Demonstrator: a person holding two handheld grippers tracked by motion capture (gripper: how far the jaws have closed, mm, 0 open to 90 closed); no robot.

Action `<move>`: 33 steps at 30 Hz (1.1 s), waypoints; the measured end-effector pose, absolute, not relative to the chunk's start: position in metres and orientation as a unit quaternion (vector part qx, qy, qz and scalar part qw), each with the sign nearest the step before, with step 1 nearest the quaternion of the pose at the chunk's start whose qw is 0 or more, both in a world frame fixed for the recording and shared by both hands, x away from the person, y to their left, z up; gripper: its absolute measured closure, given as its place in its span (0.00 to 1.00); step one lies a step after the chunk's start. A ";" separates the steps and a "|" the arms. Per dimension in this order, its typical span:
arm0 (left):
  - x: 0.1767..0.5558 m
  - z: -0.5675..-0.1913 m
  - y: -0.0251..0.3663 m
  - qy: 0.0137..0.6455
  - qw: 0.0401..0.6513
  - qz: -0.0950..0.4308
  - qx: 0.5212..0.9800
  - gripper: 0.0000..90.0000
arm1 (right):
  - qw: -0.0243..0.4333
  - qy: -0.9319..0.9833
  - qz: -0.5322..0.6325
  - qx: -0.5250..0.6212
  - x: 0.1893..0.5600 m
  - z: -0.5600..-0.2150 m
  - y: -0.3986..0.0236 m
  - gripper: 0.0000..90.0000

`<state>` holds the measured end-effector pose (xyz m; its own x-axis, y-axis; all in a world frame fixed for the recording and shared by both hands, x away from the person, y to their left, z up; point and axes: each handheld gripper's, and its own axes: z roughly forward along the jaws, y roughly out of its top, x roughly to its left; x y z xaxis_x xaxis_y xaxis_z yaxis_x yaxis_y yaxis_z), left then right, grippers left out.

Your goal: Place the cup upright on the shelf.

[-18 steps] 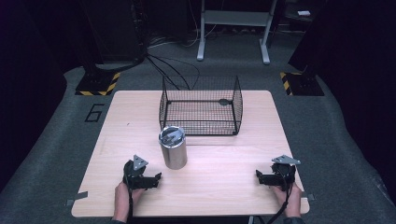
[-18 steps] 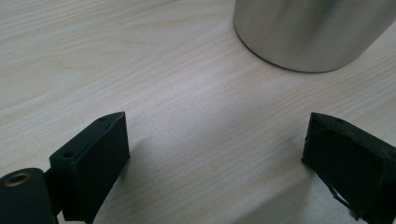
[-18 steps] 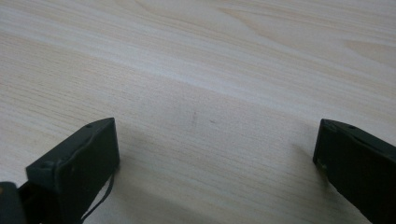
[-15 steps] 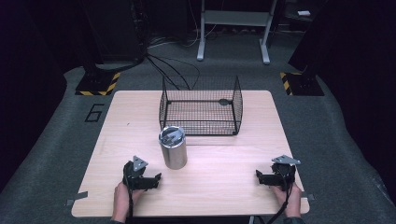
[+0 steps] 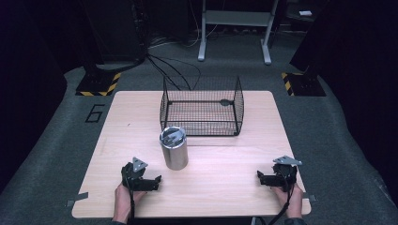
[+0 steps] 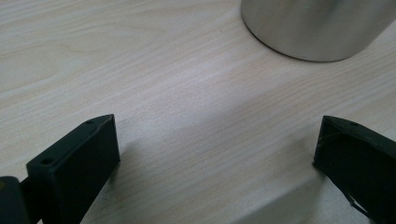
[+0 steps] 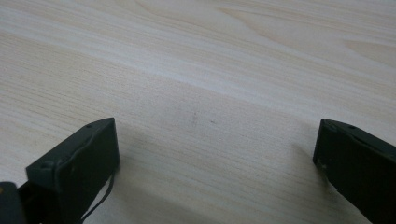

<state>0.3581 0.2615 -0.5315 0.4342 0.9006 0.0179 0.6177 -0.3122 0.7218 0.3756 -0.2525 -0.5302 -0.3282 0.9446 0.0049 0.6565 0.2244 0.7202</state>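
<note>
High view, nearest edge first: the person's two hands rest at the front of the table [image 5: 225, 187], each holding one tool low on the wood. The left gripper [image 5: 151, 182] lies just in front and a little to the left of the metal cup [image 5: 174, 148], near it but not touching. The right gripper [image 5: 264, 179] lies well apart from the cup, near the right edge. I judge this is a starting pose: both tools wait low on the table, and the left one is the closer to reach the cup.

In the left gripper view its jaws stand wide apart with bare wood between them, and the round base of the cup [image 6: 317, 28] is ahead, slightly to the right of the gap. In the right gripper view the jaws also stand wide apart and hold nothing.

The cup stands upright near the middle of the table, so its long axis is vertical and its lidded top faces up.

Behind it, close but apart, is the wire basket [image 5: 202, 110] with its open side up. I think the cup stands in front of it so that it can be lifted over the wall and put inside.
</note>
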 end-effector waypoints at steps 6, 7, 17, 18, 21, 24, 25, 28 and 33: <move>0.350 -0.525 0.267 0.484 0.359 0.211 0.770 0.00 | 0.224 0.749 0.320 0.535 0.376 -0.530 -0.252 0.00; 0.348 -0.521 0.268 0.479 0.364 0.211 0.770 0.00 | 0.224 0.749 0.320 0.535 0.376 -0.530 -0.252 0.00; 0.339 -0.485 0.262 0.455 0.450 0.202 0.742 0.00 | 0.225 0.749 0.320 0.535 0.376 -0.530 -0.252 0.00; 0.339 -0.485 0.262 0.455 0.450 0.202 0.742 0.00 | 0.225 0.749 0.320 0.535 0.376 -0.530 -0.252 0.00; 0.342 -0.476 0.255 0.438 0.460 0.202 0.745 0.00 | 0.226 0.750 0.321 0.532 0.376 -0.530 -0.252 0.00; 0.344 -0.467 0.250 0.427 0.470 0.211 0.743 0.00 | 0.225 0.755 0.320 0.526 0.375 -0.530 -0.252 0.00; 0.346 -0.464 0.249 0.423 0.473 0.208 0.745 0.00 | 0.225 0.756 0.320 0.525 0.375 -0.530 -0.252 0.00; 0.351 -0.457 0.244 0.413 0.485 0.212 0.741 0.00 | 0.225 0.755 0.320 0.526 0.376 -0.530 -0.252 0.00; 0.358 -0.450 0.238 0.398 0.491 0.221 0.743 0.00 | 0.224 0.755 0.320 0.527 0.376 -0.530 -0.252 0.00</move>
<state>0.3578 0.2379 -0.4498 0.5857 0.8080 -0.0636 0.3746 -0.2003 0.9053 0.3755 -0.2524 -0.5302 -0.3442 0.9389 -0.0010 0.6516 0.2396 0.7198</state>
